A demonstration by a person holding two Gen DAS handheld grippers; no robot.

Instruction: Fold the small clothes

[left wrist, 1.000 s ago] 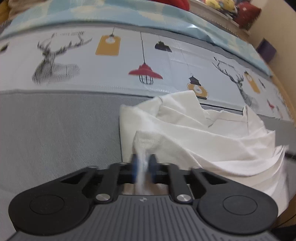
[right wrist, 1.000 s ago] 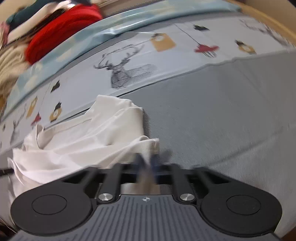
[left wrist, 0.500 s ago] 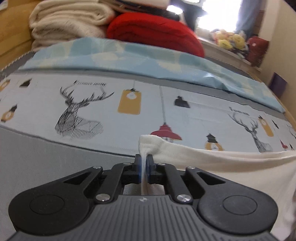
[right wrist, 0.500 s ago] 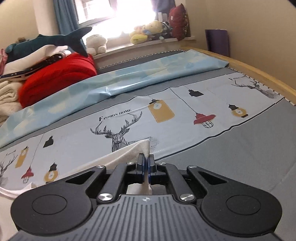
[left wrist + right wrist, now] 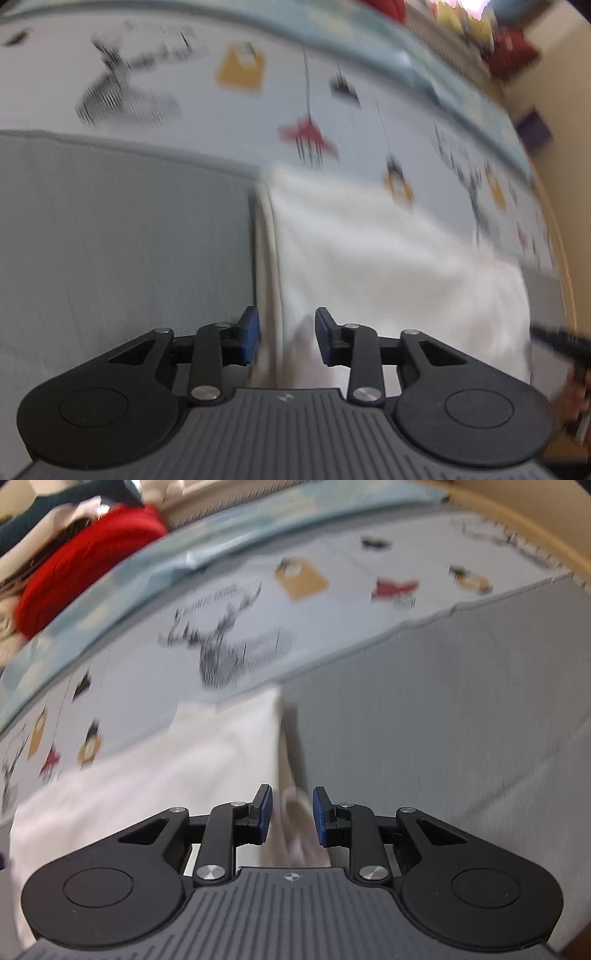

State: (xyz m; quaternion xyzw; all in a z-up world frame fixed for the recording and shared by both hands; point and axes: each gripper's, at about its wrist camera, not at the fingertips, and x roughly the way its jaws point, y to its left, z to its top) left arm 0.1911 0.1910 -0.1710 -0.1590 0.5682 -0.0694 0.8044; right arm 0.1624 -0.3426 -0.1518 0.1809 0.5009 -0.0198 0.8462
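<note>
A white garment lies spread flat on the bed, over the grey band and the printed sheet. My left gripper hovers over its left edge; the jaws are opening, the edge of the cloth lies between the blue pads without being pressed. In the right wrist view the same white garment stretches to the left. My right gripper is over its right edge, jaws opening, a fold of cloth loose between the pads. Both views are blurred.
The bed sheet carries deer, lamp and tag prints, with a grey band nearer me. A red blanket and piled bedding sit at the far side. A wooden bed edge runs at the right. A hand shows at the far right.
Both grippers were shut on the garment's corners and held it up stretched; now both have tipped down, the garment lies flat on the bed and both pairs of jaws stand apart.
</note>
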